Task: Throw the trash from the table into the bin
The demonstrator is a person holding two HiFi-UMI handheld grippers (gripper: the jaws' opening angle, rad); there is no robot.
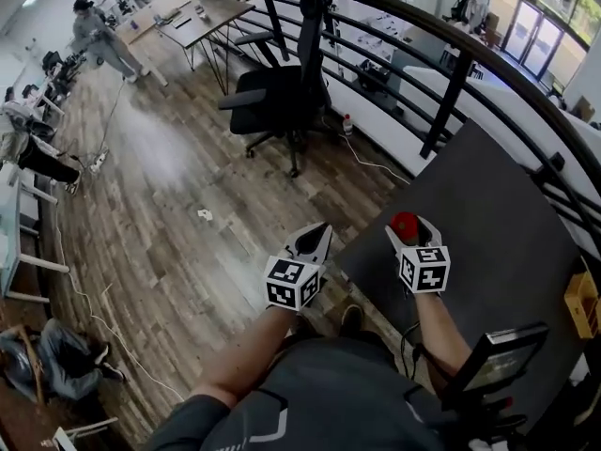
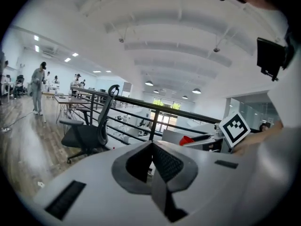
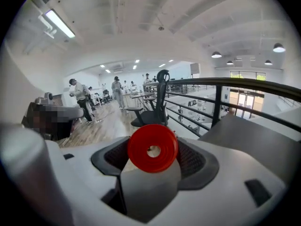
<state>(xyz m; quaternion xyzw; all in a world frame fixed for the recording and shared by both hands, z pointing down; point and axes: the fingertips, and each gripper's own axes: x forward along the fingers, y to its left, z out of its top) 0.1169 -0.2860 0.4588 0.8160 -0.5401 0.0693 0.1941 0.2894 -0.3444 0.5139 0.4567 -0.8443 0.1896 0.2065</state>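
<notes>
one red round piece of trash (image 3: 140, 149) is clamped in the right gripper's (image 1: 414, 231) wide-set jaws, over the table's (image 1: 498, 205) near left edge; the left gripper (image 1: 315, 237) is closed on nothing, off that edge. no bin shows in any view, so letting go here would likely land it on the floor (image 1: 169, 214).

Bright, even; ceiling strip light (image 3: 59, 23); fisheye warp, dark corners.

Dark-grey tee (image 1: 347, 383) — short sleeves (image 1: 188, 426) (white trim (image 1: 266, 427))
</notes>
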